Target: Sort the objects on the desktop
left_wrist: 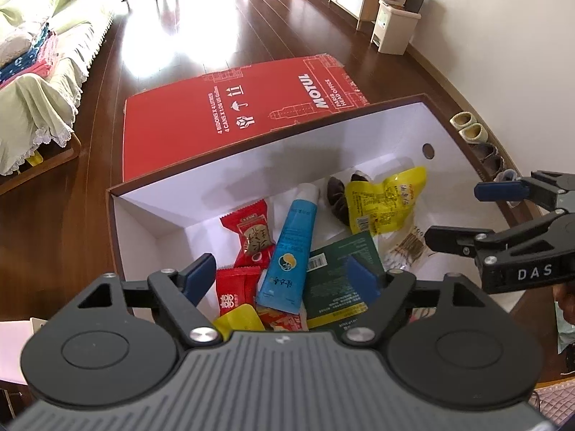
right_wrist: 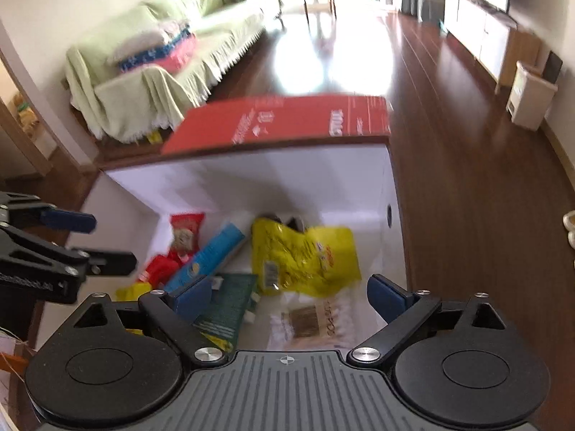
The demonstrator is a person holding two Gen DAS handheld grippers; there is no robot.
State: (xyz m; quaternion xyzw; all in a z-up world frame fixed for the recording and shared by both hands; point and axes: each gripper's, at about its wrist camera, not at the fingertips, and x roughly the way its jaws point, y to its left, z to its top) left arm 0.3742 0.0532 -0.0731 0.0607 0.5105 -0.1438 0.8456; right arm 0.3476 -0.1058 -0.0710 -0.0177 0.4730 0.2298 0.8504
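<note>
A white-lined box [left_wrist: 251, 165] [right_wrist: 273, 172] holds the sorted items: a blue tube [left_wrist: 291, 251] [right_wrist: 212, 255], red snack packets [left_wrist: 249, 233] [right_wrist: 185, 233], a yellow bag [left_wrist: 388, 197] [right_wrist: 302, 255], a dark green packet [left_wrist: 341, 280] [right_wrist: 226, 309], a pack of cotton swabs [left_wrist: 406, 248] [right_wrist: 312, 319] and a dark brown item [left_wrist: 337, 197]. My left gripper [left_wrist: 285, 278] [right_wrist: 102, 242] hangs open above the box's near left, nothing between its fingers. My right gripper [right_wrist: 291, 296] [left_wrist: 463, 215] is open over the right side, also holding nothing.
A red Motul carton flap [left_wrist: 222, 115] [right_wrist: 287, 122] lies behind the box on the dark wood floor. A sofa under a green cover [left_wrist: 46, 54] [right_wrist: 161, 54] stands at left, a small bin [left_wrist: 393, 25] [right_wrist: 528, 93] and white cabinets at right, slippers [left_wrist: 470, 129] by the wall.
</note>
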